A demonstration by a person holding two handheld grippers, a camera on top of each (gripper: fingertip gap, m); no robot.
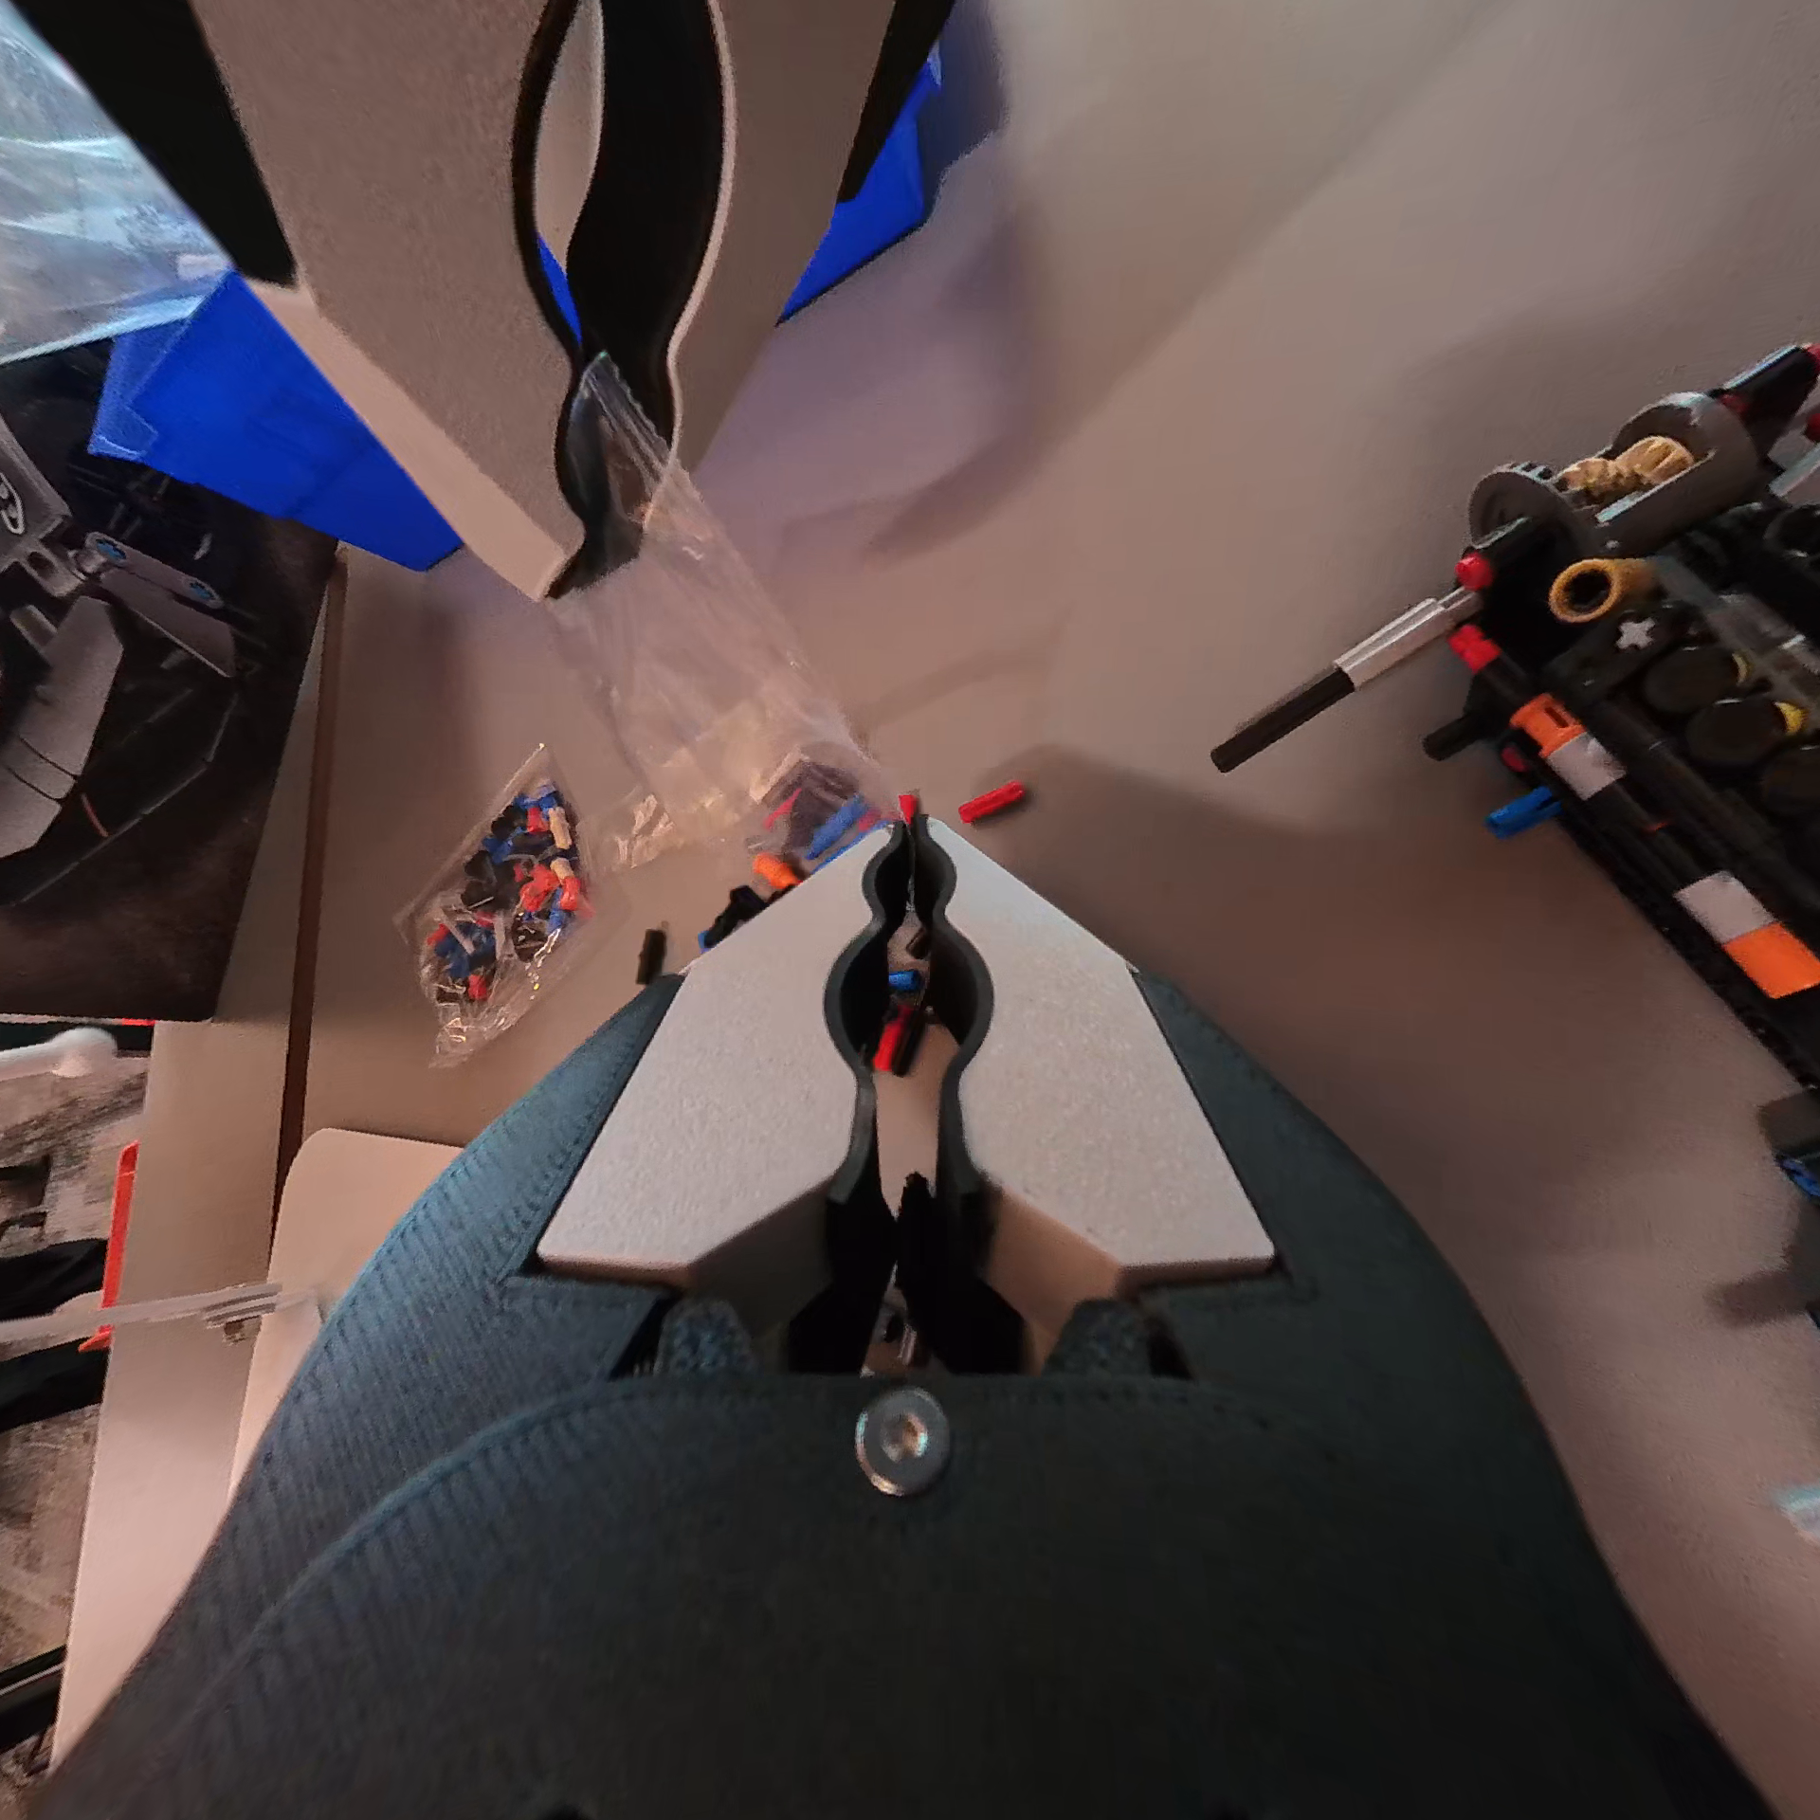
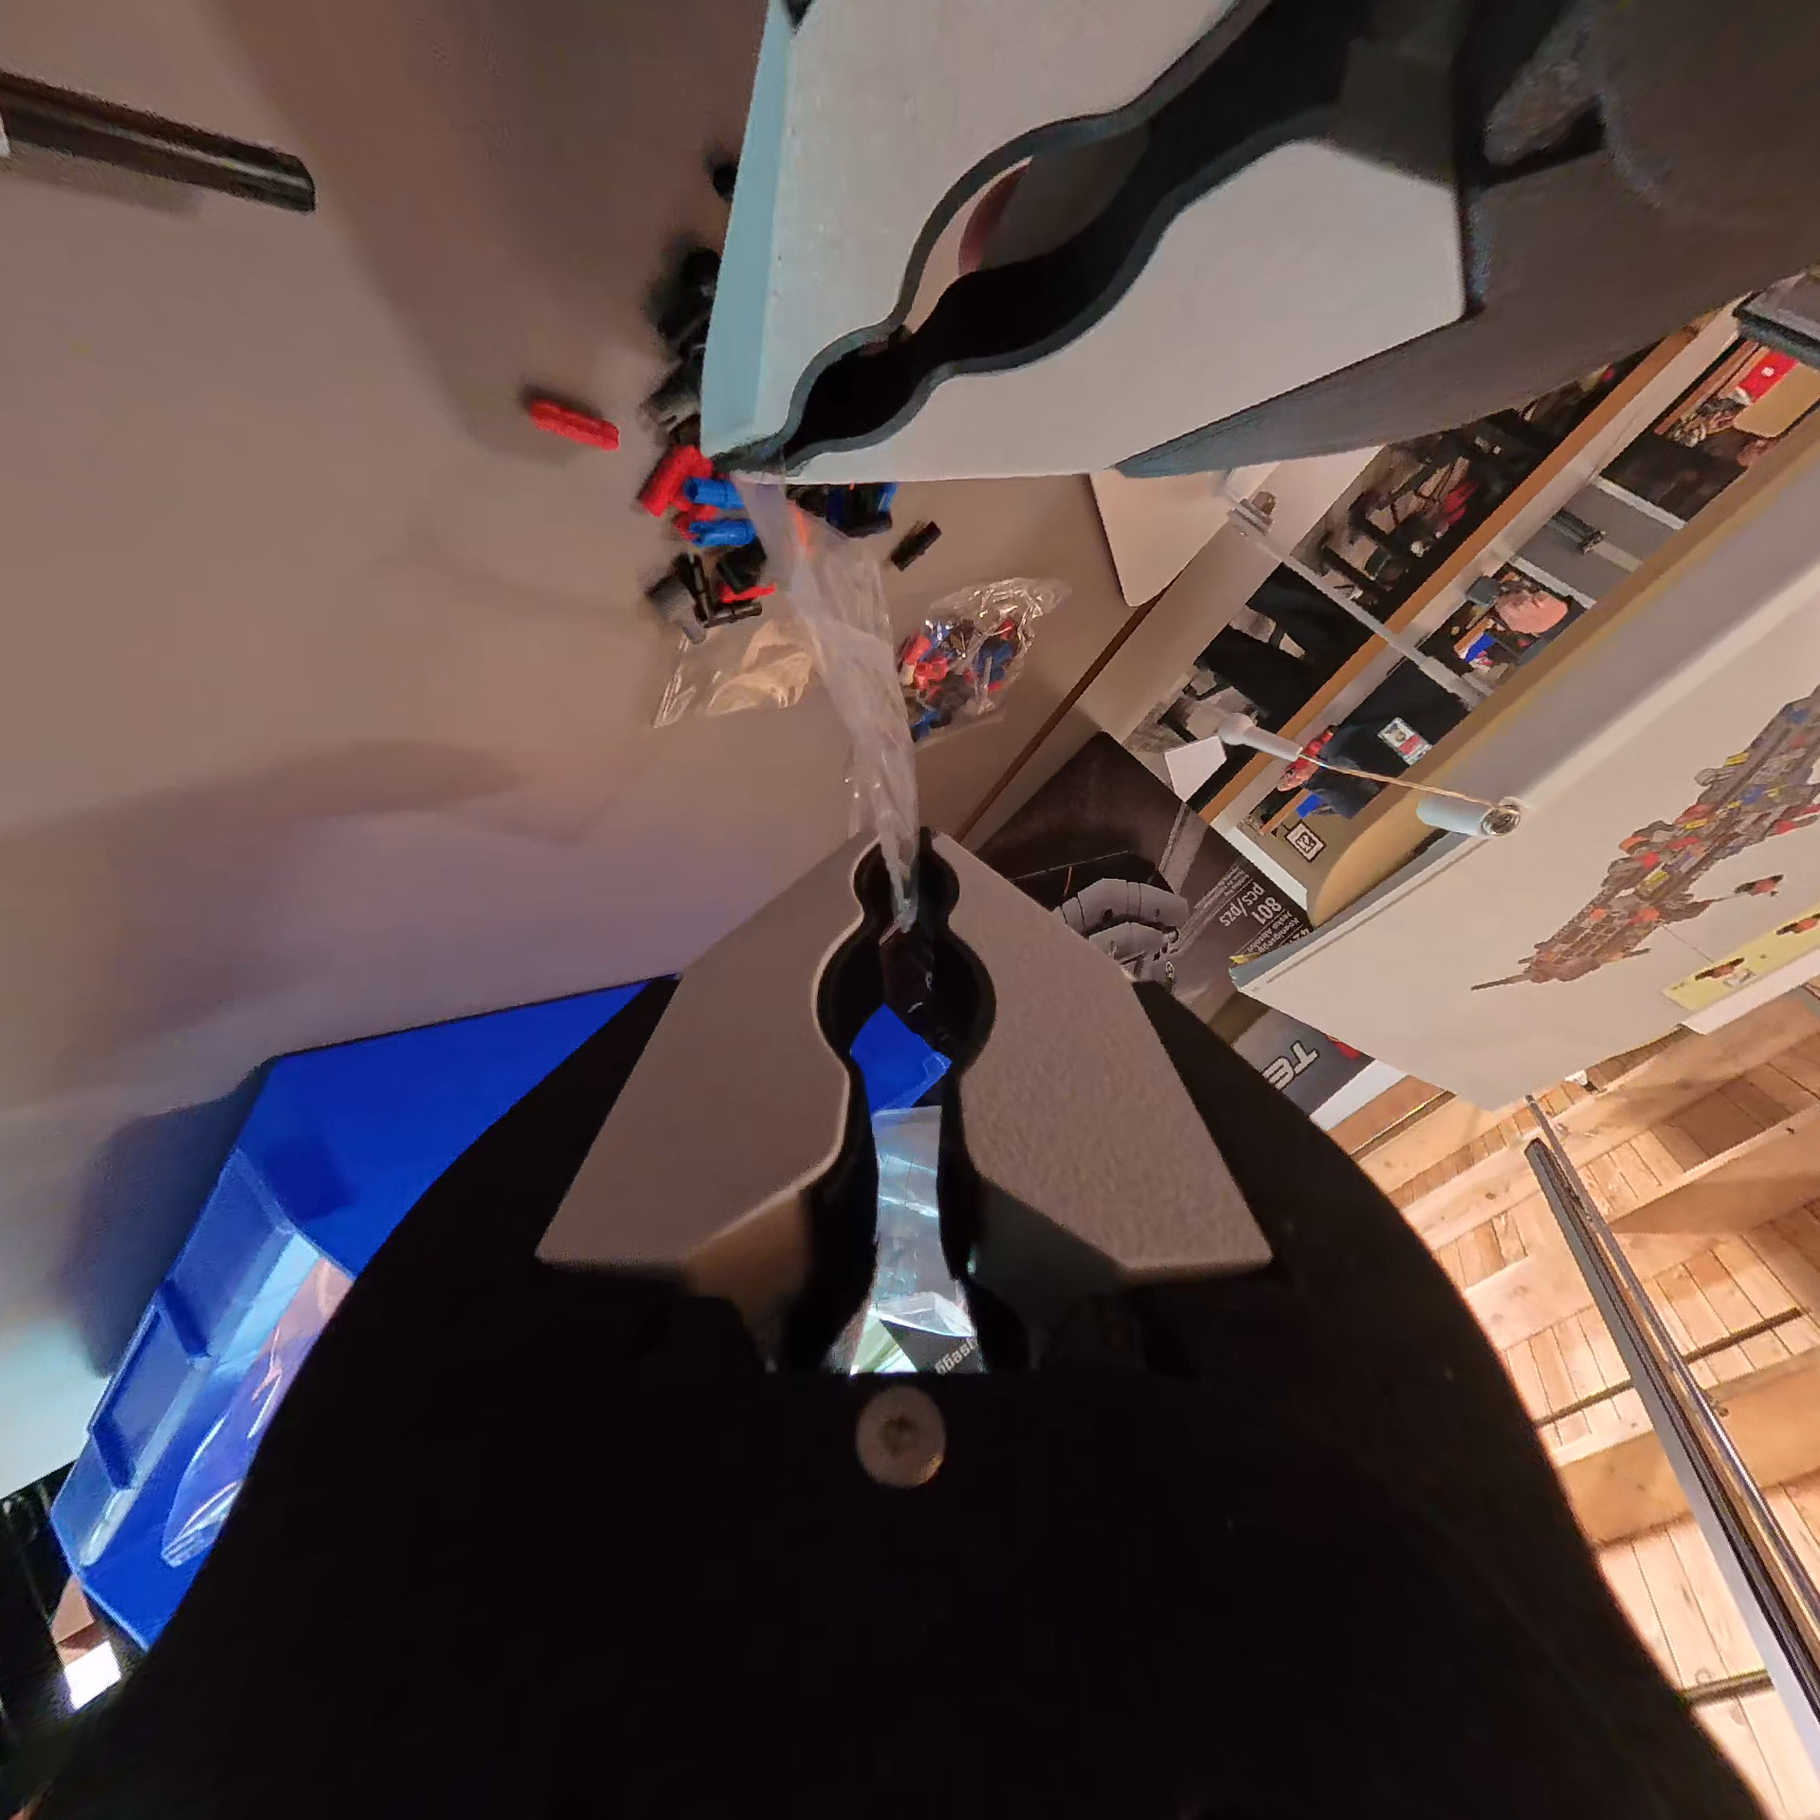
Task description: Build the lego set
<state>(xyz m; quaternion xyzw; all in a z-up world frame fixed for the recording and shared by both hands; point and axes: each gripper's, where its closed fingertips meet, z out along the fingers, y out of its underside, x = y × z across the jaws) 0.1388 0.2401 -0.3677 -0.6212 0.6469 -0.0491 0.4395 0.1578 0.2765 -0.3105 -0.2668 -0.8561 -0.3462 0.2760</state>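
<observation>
Both grippers pinch one clear plastic bag (image 1: 709, 650), stretched taut between them above the worktop (image 1: 1231, 492). The left gripper (image 1: 911, 837) is clenched on its lower end, the right gripper (image 2: 911, 867) on the upper end. Loose red, blue and black pieces (image 2: 699, 512) lie on the worktop beneath. A second, sealed bag of pieces (image 1: 512, 896) lies nearby, and the half-built model (image 1: 1655, 630) sits toward the worktop's edge.

White table (image 1: 1280, 295), wood floor (image 2: 1536, 1280), shelving (image 2: 1379, 611) behind.
</observation>
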